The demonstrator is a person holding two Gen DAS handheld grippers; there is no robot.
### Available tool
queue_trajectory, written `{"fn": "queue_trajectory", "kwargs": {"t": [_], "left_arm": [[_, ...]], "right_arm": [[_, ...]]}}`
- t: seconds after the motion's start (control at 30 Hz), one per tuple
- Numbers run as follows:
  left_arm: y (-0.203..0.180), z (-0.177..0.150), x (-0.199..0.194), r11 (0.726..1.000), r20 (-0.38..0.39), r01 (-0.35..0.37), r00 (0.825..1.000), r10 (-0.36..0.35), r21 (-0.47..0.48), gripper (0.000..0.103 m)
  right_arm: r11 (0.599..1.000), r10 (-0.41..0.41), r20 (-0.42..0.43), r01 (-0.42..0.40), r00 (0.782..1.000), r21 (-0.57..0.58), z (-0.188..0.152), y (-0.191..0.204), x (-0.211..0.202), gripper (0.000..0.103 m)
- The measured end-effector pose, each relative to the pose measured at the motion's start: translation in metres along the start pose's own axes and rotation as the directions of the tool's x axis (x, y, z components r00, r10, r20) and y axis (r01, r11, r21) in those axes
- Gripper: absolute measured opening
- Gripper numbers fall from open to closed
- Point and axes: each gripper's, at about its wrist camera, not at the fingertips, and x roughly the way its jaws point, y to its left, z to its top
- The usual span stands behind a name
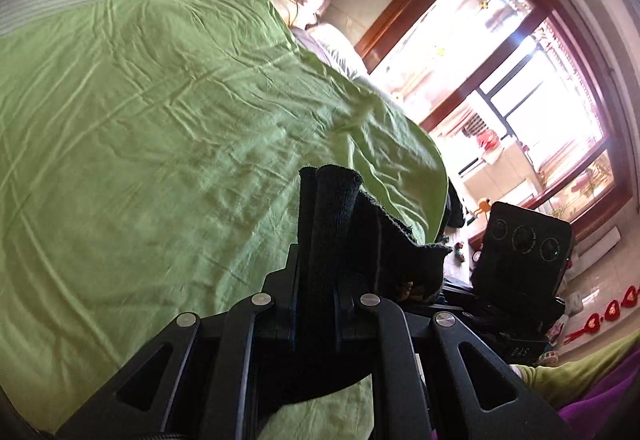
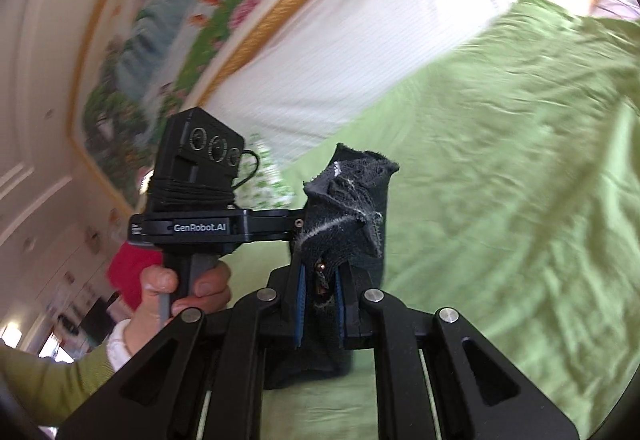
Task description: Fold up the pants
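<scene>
**Dark pants, pinched at two points, held above green bed**

Item: pants (image 1: 332,224), black, soft knit with a fleecy nap; raw, slightly frayed edge visible in the left wrist view, pale stitched seam lines and a small brass-coloured fastener visible in the right wrist view. Bunched into thick folds at each grip point, rest of garment hanging below and mostly hidden.

Location: clamped in both grippers, over the bed (image 1: 152,128); contact between the hanging cloth and the sheet not determinable.

Left gripper (image 1: 316,304): clenched on a rolled bunch of the fabric, jaws nearly together. Right gripper (image 2: 322,300): likewise clenched on a gathered edge, blue pads pressing the cloth from both sides. Person's hand (image 2: 184,286) wrapped round the handle of the other gripper, seen in the right wrist view, cuff of a green sleeve (image 2: 52,372) behind it.

Handling, as judged: light, limp, no stiffness of its own; likely to sag and twist between grips. Napped surface probably grippy, low risk of slipping. Not fragile. Best taken at waistband or hem corners, where doubled cloth gives a firm bite.

Surroundings: sheet of thin, creased green cotton-like cloth; white ribbed headboard (image 2: 360,36); gilt-framed floral picture (image 2: 180,20).
</scene>
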Motion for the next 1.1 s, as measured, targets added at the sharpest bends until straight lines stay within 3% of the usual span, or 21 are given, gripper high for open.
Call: {"fn": "queue_trajectory", "kwargs": {"t": [0.17,0.37,0.6,0.9,1.1], "left_arm": [[0.003,-0.028,-0.037,0.999,0.067,-0.029,0.997,0.031,-0.027,0.011],[0.028,-0.069,-0.075,0.993,0.137,-0.055,0.988,0.069,-0.107,0.011],[0.057,-0.107,-0.09,0.974,0.177,-0.103,0.974,0.139,-0.201,0.011],[0.101,-0.153,-0.094,0.941,0.211,-0.074,0.966,0.15,-0.329,0.011],[0.115,-0.169,-0.096,0.928,0.221,-0.061,0.963,0.151,-0.366,0.011]], "right_arm": [[0.993,0.119,-0.047,-0.12,0.992,-0.02,-0.009,0.025,0.02,0.013],[0.984,0.169,-0.116,-0.175,0.979,-0.039,-0.029,0.051,0.053,0.013],[0.979,0.188,-0.208,-0.2,0.96,-0.037,-0.054,0.064,0.095,0.013],[0.979,0.185,-0.308,-0.202,0.933,-0.025,-0.08,0.064,0.13,0.016],[0.981,0.172,-0.347,-0.193,0.922,-0.024,-0.091,0.063,0.146,0.017]]}}
